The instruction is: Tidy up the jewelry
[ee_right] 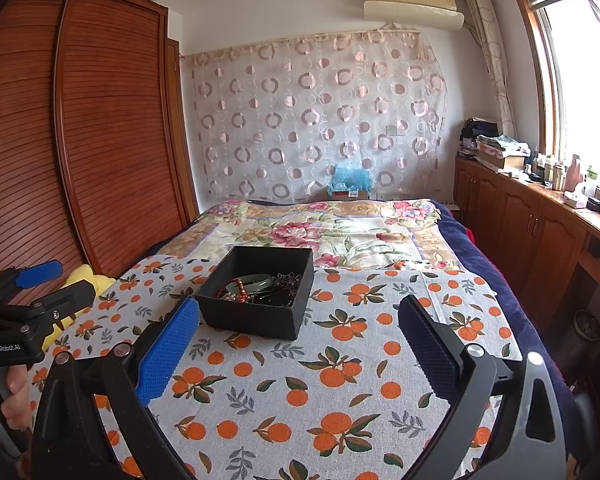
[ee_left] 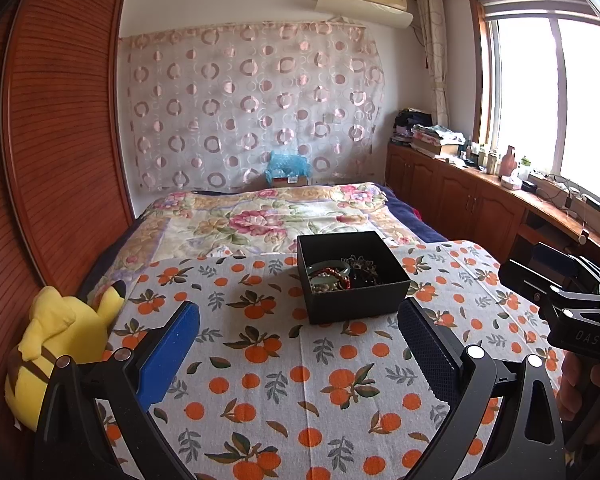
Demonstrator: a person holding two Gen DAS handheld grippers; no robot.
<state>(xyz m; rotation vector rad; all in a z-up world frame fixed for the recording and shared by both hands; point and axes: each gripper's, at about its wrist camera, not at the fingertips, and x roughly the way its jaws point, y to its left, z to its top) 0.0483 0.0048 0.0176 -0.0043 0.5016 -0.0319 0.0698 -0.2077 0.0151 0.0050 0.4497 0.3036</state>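
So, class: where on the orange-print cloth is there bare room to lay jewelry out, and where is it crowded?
Bare cloth lies between the black box and the left gripper, and right of the box up to the cloth's edge. Crowded: inside the box, where the bangle and beads pile up, and the left edge by the yellow plush.

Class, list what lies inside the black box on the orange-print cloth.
Inside the black box: a pale green bangle, red beads, pearl-like beads and dark tangled chains. Anything beneath the pile is covered.

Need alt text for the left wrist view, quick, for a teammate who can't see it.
The open left gripper hovers over an orange-print cloth, facing a black box of tangled jewelry. A yellow plush toy sits left.
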